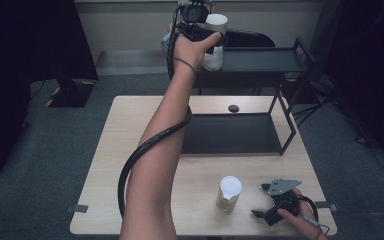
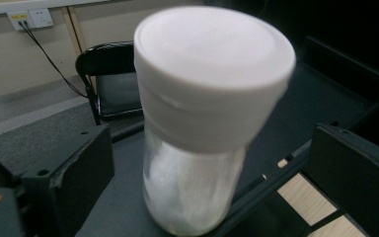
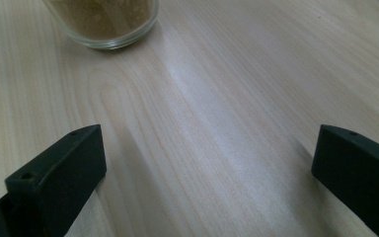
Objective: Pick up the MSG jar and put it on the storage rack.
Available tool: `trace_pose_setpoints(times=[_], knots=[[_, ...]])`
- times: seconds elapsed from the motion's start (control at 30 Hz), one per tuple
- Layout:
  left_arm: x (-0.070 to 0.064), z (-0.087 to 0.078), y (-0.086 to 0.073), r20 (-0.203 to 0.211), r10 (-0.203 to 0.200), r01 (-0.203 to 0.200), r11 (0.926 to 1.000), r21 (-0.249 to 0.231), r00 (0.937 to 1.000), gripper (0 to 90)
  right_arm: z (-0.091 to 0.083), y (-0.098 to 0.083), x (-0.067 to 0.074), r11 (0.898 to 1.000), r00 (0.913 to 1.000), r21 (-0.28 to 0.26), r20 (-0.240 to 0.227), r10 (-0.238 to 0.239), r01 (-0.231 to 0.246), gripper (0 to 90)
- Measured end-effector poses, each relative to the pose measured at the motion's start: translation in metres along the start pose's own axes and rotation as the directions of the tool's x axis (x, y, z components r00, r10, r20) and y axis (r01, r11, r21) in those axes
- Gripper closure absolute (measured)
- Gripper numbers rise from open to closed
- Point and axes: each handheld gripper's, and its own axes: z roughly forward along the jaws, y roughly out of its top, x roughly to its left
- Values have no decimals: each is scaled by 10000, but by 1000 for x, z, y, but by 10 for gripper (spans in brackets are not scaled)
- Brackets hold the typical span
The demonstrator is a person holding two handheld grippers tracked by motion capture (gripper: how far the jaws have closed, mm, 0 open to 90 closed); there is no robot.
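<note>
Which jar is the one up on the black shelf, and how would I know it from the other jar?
Look at the black metal shelf at the far side of the wooden table, top level. The jar stands there between the open fingers of the left gripper. It holds white powder, while the jar on the table, also white-lidded, holds something brown.

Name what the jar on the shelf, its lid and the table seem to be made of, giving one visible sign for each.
Jar: likely clear glass, since the white contents show through its glossy wall.
Lid: probably matte white plastic, opaque with a moulded stepped rim.
Table: pale wood or wood-look laminate, with grain lines and a soft sheen.
</note>
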Motion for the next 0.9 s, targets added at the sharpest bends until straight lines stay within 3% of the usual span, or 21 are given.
trace_pose_setpoints(times=[0.2,0.27,0.4,0.9], knots=[[-1,-4,-16,153,-136,138,9998,-139,9998,2,0,0,0,10000,10000,-1,1,-6,6,0],[-1,-7,-24,296,60,-55,9998,-190,9995,2,0,0,0,10000,10000,-1,1,-6,6,0],[0,-9,-37,639,79,-59,9995,-313,9979,5,0,0,0,10000,10000,-2,3,-8,8,0],[3,2,-86,1460,21,34,9993,-373,9893,11,0,0,0,10000,10000,-4,-2,-5,5,0]])
